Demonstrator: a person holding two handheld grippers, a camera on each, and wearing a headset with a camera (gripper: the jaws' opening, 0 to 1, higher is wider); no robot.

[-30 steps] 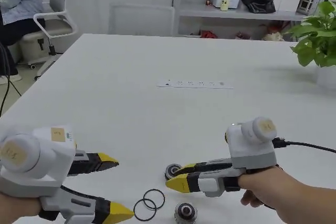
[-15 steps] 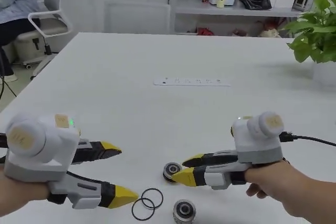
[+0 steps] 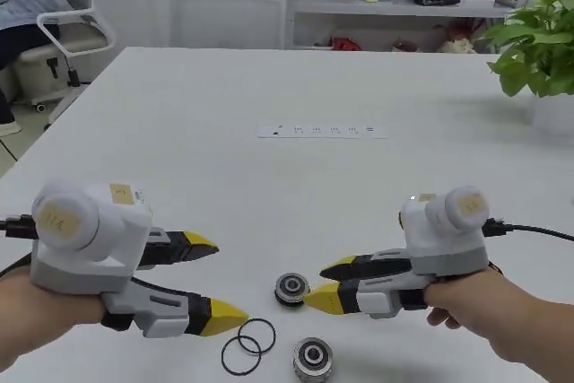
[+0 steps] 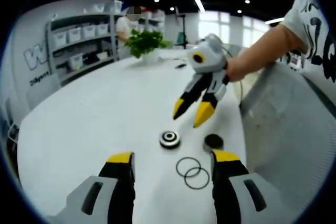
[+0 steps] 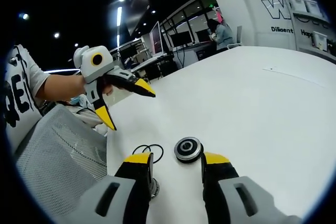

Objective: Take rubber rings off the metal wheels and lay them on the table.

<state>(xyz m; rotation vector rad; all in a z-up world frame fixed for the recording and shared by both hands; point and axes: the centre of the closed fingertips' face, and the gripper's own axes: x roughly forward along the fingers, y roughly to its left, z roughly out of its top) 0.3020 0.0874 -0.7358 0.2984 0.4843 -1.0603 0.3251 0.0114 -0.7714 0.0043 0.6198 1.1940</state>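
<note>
Spanning head view: white counter [image 3: 296, 186]. Left hand-held gripper [image 3: 224, 280] jaws wide apart, empty. Right hand-held gripper [image 3: 317, 282] jaws parted, empty, tips just beside wheel [image 3: 291, 287]. Second wheel [image 3: 313, 358] nearer person. Two rings [image 3: 249, 345] overlapping, flat on counter beside second wheel.

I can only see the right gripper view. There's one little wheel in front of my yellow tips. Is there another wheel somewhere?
Observer: Yes. A second wheel lies nearer the person, just right of the two rings in the head view.
Operator: Is something hanging off the back of my gripper?
Observer: A black cable leaves the back of the right gripper and runs off to the right.
Operator: What's way over on that side?
Observer: A green plant stands at the far right side of the table.
</note>
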